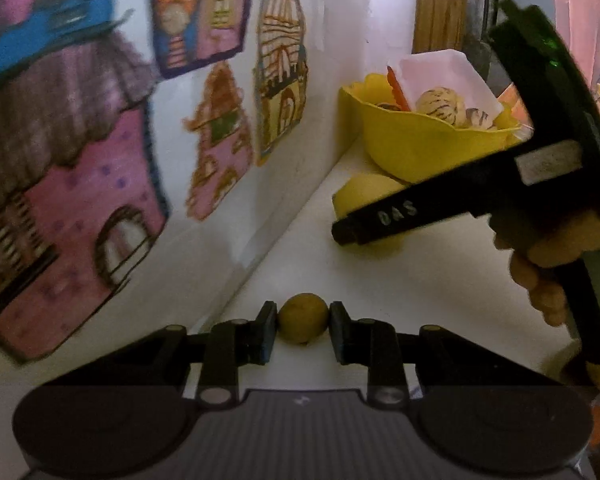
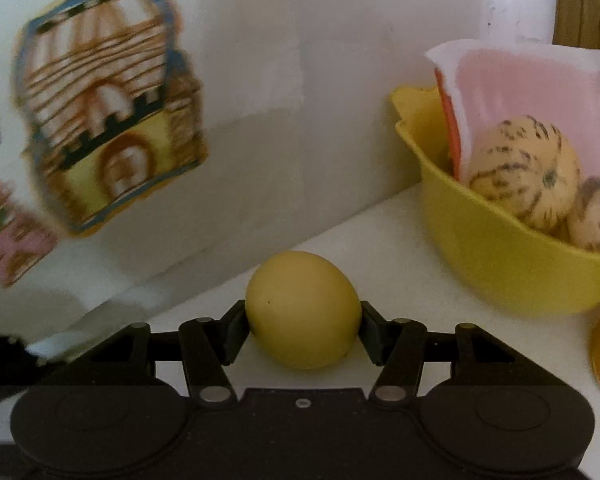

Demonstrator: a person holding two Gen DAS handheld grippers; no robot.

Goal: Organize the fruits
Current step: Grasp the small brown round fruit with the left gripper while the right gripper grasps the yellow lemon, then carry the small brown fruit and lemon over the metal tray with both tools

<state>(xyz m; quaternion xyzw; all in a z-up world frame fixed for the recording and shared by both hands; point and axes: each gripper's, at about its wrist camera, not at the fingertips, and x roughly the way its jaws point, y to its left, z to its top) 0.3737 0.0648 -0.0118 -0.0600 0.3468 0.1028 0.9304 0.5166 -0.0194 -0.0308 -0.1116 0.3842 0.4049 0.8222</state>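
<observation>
The right gripper [image 2: 302,330] is clamped on a yellow fruit [image 2: 302,309], both fingers pressed against its flanks. The fruit is egg-shaped, its long axis running roughly across the fingers. The yellow bowl [image 2: 500,272] lies ahead and to the right of it, near the back edge of the white desk [image 2: 388,256], so the coming move is likely a short carry forward and right, then over the rim. Two striped fruits [image 2: 524,172] and a pink-white liner [image 2: 540,80] already sit inside.

The left gripper [image 1: 303,320] pinches a smaller round fruit [image 1: 303,319], and it is farther from the bowl, so the right looks first to drop (its load is also the bulkier one). The desk meets a white wall with drawings of houses [image 1: 280,68] along its left edge.
</observation>
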